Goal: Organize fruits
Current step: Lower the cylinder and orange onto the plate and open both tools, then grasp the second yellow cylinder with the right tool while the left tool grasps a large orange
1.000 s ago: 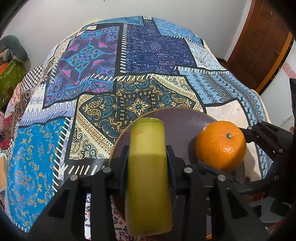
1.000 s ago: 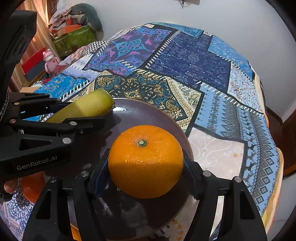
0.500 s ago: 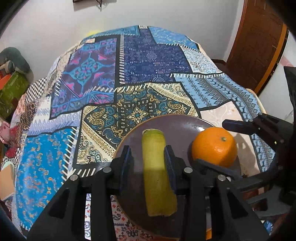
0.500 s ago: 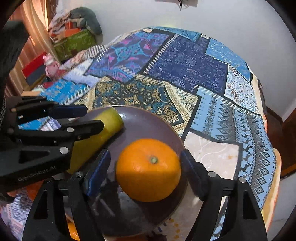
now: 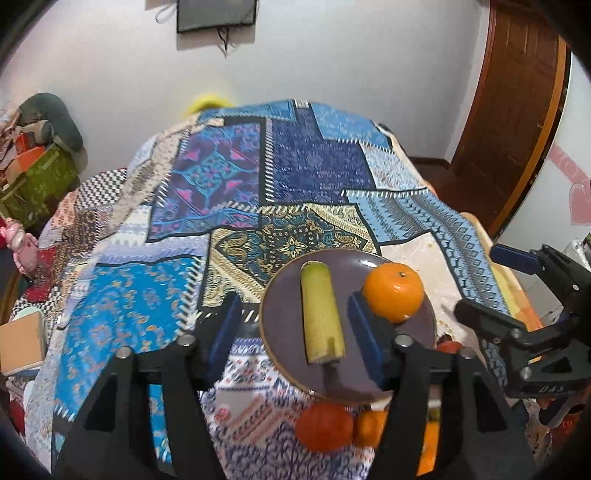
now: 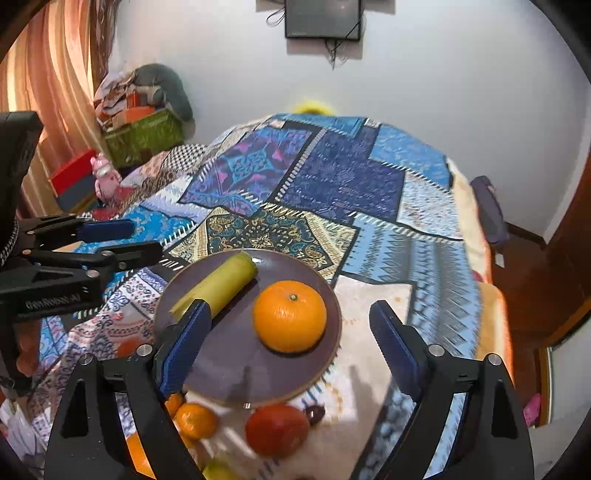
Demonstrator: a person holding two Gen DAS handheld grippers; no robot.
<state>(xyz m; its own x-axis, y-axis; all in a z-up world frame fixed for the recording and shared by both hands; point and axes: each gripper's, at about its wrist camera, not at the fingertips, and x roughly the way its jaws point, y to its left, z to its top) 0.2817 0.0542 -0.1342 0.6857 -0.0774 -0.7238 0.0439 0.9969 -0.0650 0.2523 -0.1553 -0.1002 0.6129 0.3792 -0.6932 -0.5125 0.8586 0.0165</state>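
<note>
since the earlier frames both claws have let go and pulled back: the banana (image 5: 322,317) and the orange (image 5: 393,292) now lie free on the plate (image 5: 280,325), where a second ago each was pinched.

the left claw (image 5: 295,332) is spread wide, its blue pads either side of the banana near the frame's lower middle and touching nothing. the right claw (image 6: 291,343) is spread wider yet, holding nothing, with the orange (image 6: 290,315) lying between and just beyond its pads. in the right view the banana (image 6: 221,284) slants from centre towards the left, its near end hidden behind the left pad, and the left claw (image 6: 122,240) shows at mid left. in the left view the right claw (image 5: 491,284) sits at the right edge.

the brown plate (image 6: 229,369) rests on a patchwork cloth (image 5: 229,192). along the bottom edge lie a red fruit (image 6: 277,430), perhaps an apple though blurred, and a small orange (image 6: 195,421). a dark frame (image 6: 323,18) hangs on the white wall at top, a curtain (image 6: 55,92) at upper left.
</note>
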